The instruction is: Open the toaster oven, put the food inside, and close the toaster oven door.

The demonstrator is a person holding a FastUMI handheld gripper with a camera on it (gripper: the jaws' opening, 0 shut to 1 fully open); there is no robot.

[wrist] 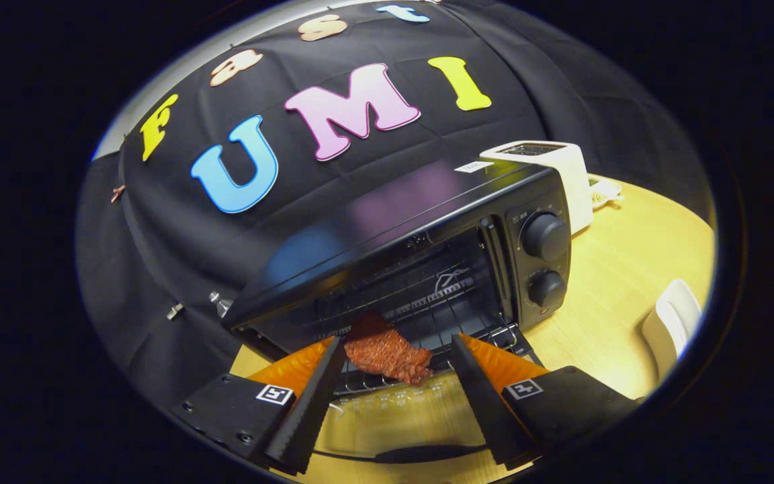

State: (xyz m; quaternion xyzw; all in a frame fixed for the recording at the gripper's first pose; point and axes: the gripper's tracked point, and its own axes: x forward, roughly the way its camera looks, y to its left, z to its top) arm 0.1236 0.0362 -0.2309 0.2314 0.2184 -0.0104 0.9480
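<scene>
Gripper view: the gripper [397, 353] is tilted and pointed straight into the open toaster oven [420, 249], fingers spread wide with nothing pinched between them. The food [387, 351], a reddish-brown slab of meat, sits on the wire rack [427, 316] at the oven's mouth, between the fingertips but touching neither one as far as I can tell. The glass door [387, 417] lies folded down flat under the fingers. The oven stands on a wooden table [622, 282], with a white toaster [555, 171] just behind it.
</scene>
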